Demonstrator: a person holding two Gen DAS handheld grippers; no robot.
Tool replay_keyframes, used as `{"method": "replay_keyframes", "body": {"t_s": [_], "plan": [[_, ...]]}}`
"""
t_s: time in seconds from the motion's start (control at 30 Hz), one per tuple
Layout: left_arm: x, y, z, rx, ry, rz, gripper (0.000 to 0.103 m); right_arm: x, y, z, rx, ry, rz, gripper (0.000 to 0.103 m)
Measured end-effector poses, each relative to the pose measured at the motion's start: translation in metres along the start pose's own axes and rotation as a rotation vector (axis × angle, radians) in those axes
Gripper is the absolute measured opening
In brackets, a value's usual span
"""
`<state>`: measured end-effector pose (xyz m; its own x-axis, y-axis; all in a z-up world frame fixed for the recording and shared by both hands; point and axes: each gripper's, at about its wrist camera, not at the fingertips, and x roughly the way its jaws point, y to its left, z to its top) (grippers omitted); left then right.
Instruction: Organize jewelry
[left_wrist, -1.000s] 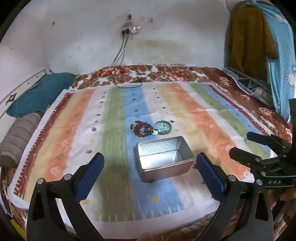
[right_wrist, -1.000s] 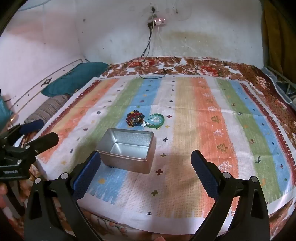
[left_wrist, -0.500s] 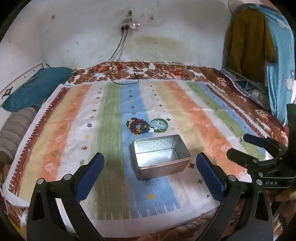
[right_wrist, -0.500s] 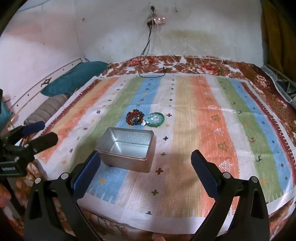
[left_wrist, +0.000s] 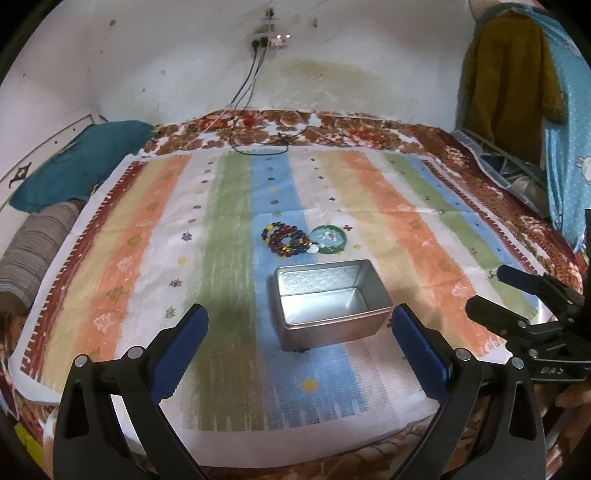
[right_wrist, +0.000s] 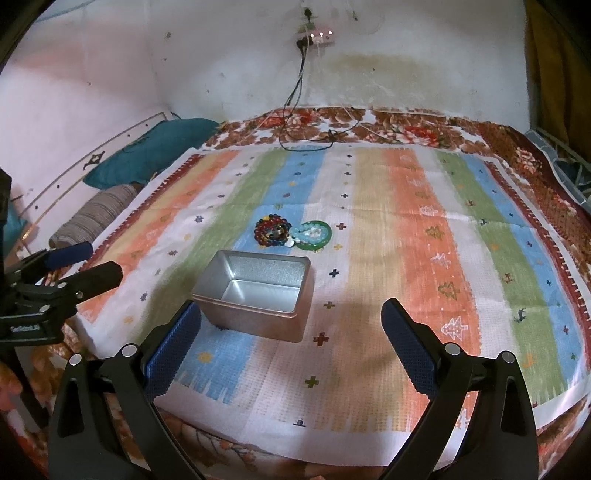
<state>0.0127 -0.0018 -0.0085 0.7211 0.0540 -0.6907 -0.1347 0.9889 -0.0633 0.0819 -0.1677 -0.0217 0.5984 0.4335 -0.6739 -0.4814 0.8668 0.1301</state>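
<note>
Metal tin (left_wrist: 330, 302) ahead of left claw (left_wrist: 299, 345), bracelets (left_wrist: 285, 238) beyond

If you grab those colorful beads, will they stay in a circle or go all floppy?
Probably floppy: the bead bracelet lies in loose coils on the cloth, so it looks strung, not stiff. Its small round beads may slip from the open right gripper.

bead pile (left_wrist: 286, 239) — single pieces too small to tell | hanging clothes (left_wrist: 517, 74) — cut off at edge

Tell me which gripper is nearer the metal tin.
Roughly equal; neither is clearly nearer. The left gripper faces the metal tin head-on, open; the right gripper is also open, with the tin ahead, toward its left finger.
</note>
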Motion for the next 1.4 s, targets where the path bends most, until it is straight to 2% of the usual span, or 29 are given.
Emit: {"method": "replay_keyframes", "body": {"t_s": [0.03,0.13,0.4,0.53,0.73,1.07,1.4], "plan": [[0.0,0.012,-0.001,-0.005,0.001,-0.008,0.097,0.0,0.001,0.0,-0.002,0.002,0.001,0.099],[0.003,0.012,-0.001,0.007,0.015,-0.04,0.097,0.003,0.0,0.001,-0.001,0.01,0.002,0.099],[0.014,0.012,0.01,0.049,0.036,-0.037,0.097,0.015,-0.004,0.012,0.002,0.039,0.003,0.099],[0.018,0.012,0.016,0.07,0.032,0.01,0.097,0.022,-0.007,0.018,-0.016,0.044,-0.012,0.099],[0.026,0.023,0.028,0.037,0.052,0.015,0.097,0.029,-0.013,0.024,-0.005,0.064,0.003,0.099],[0.048,0.026,0.047,0.061,0.072,0.024,0.097,0.042,-0.011,0.043,-0.061,0.063,-0.006,0.099],[0.082,0.038,0.065,0.036,0.151,0.037,0.097,0.067,-0.026,0.059,-0.019,0.109,-0.006,0.099]]}}
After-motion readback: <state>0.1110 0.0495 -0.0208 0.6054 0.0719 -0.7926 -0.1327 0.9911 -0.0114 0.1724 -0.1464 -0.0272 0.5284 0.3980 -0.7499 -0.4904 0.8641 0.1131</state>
